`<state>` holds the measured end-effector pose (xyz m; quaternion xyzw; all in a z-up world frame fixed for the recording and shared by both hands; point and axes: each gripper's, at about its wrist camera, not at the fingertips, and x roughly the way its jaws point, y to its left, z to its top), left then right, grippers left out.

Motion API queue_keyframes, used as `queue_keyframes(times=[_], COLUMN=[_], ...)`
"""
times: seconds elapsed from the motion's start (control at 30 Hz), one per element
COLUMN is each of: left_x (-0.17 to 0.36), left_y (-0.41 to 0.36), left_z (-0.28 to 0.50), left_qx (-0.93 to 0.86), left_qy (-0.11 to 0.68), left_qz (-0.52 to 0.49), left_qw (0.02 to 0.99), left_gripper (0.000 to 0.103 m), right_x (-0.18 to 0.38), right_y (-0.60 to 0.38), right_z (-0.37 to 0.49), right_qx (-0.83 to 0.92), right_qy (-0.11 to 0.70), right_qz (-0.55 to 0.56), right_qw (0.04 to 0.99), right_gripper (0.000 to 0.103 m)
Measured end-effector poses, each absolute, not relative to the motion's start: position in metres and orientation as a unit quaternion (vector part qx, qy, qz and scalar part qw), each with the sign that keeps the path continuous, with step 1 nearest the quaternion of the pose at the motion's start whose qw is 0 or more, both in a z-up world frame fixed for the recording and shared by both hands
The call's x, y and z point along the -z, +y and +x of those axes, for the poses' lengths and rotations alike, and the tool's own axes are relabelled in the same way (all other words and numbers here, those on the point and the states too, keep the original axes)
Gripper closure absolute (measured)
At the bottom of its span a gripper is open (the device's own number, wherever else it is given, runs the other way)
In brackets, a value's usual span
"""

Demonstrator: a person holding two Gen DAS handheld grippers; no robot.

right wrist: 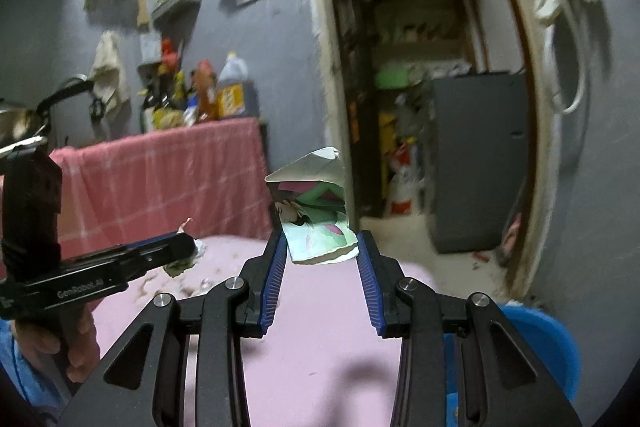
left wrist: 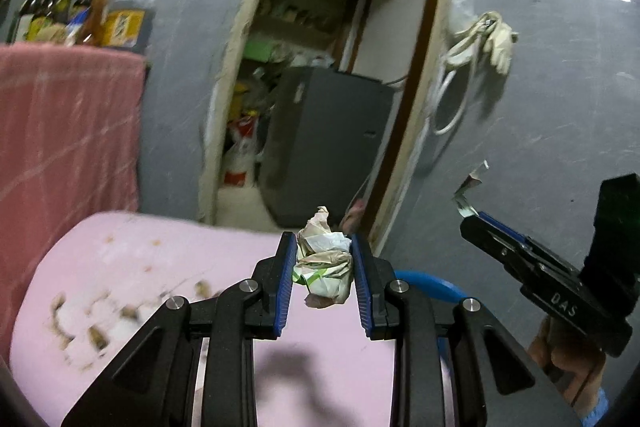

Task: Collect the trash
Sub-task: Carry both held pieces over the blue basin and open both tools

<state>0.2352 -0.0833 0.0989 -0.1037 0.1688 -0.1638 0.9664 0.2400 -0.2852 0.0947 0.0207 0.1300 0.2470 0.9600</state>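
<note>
Holding two pieces of trash off the surface, I report both grippers loaded. My left gripper (left wrist: pixel 324 259) has its fingers (left wrist: pixel 285 283) narrowed onto a crumpled paper wad (left wrist: pixel 325 263), beige and white with a green stripe, pressed between the blue pads and sticking out above the tips toward 12 o'clock. My right gripper (right wrist: pixel 322 251) has its fingers (right wrist: pixel 370 279) closed on a folded printed paper (right wrist: pixel 314 215); the lower edge of that paper sits between the pads near the tips, and the rest stands upright above them. In the left wrist view the right gripper shows at 3 o'clock with the scrap at its tip and a hand (left wrist: pixel 568 359) below it; in the right wrist view the left gripper appears at 9 o'clock with the wad at its tip. Beneath both lies a pink round surface (left wrist: pixel 160 267), stained and scattered with brown crumbs (left wrist: pixel 96 335) toward 8 o'clock; whether it is a counter I cannot tell. A blue bin (right wrist: pixel 540 347) sits at 4 o'clock in the right view. Beyond, a pink cloth-covered counter (right wrist: pixel 160 187) carries bottles (right wrist: pixel 232 91), and an open doorway (right wrist: pixel 420 87) at 12 o'clock shows a grey box (right wrist: pixel 476 163).
</note>
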Motion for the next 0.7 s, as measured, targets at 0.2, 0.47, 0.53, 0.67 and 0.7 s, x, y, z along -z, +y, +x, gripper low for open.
queue_keyframes(times=[0.2, 0.47, 0.53, 0.67, 0.7], left_x=[-0.112, -0.111, -0.106, -0.095, -0.092], left_y=[-0.126, -0.191, -0.204, -0.225, -0.228], left_z=[0.247, 0.269, 0.276, 0.289, 0.293], left_qx=[0.194, 0.237, 0.243, 0.252, 0.253], left_qy=[0.14, 0.149, 0.155, 0.172, 0.176], left_qz=[-0.108, -0.09, -0.082, -0.078, -0.076], left_qw=[0.965, 0.956, 0.954, 0.949, 0.948], left_gripper=[0.079, 0.079, 0.079, 0.079, 0.079], right_x=[-0.103, -0.095, -0.091, -0.079, -0.076], right_y=[-0.327, -0.385, -0.396, -0.415, -0.419], right_z=[0.232, 0.235, 0.236, 0.24, 0.242], right_qx=[-0.187, -0.109, -0.098, -0.077, -0.072], right_qy=[0.102, 0.104, 0.109, 0.125, 0.129], right_qz=[0.029, 0.061, 0.066, 0.075, 0.08], right_qw=[0.977, 0.987, 0.987, 0.986, 0.986], right_gripper=[0.069, 0.069, 0.069, 0.069, 0.069])
